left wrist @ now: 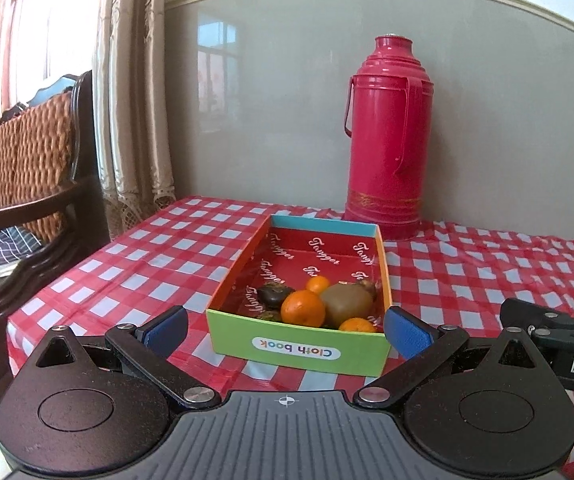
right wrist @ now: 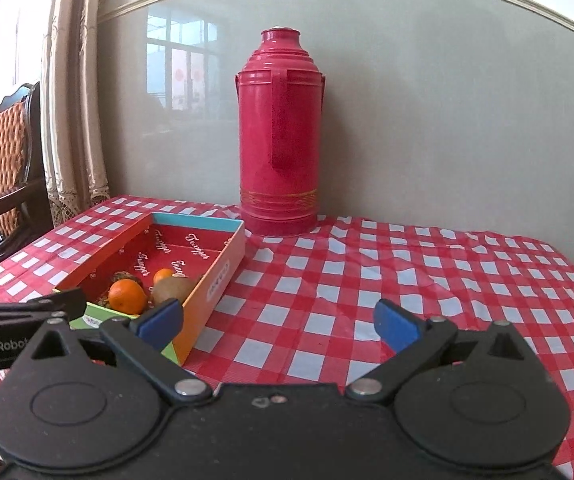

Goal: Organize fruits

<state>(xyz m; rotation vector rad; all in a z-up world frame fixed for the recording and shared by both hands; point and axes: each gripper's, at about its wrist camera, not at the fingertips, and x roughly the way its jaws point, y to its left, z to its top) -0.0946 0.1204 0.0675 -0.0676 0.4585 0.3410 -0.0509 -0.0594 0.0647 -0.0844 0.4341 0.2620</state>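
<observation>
The fruits are lying together at the near end of the box [left wrist: 383,276], an open cardboard tray with a green front wall and a red printed lining; the far half of it is sitting bare. A large orange [left wrist: 302,308] is resting at the front, two smaller oranges [left wrist: 318,284] are showing behind and to its right, a brownish-green fruit [left wrist: 346,300] is leaning against them, and a dark fruit [left wrist: 273,295] is lying to the left. No loose fruit is showing anywhere on the cloth in either view, so the gathering is looking finished, or close to it; whether more is waiting out of frame I cannot tell.

The left tool [left wrist: 286,328] is hanging just in front of the box with its jaws spread wide and gripping nothing; the right tool [right wrist: 279,322] is hovering beside the box's right wall, equally wide and empty.

The surface [right wrist: 407,280] is wearing a red and white checked cloth, slightly wrinkled; a tall red thermos [right wrist: 281,136] is standing at the back against a glossy grey wall panel; a wicker-backed chair [left wrist: 27,148] and pale curtains [left wrist: 135,100] are filling the left side by a bright window.
</observation>
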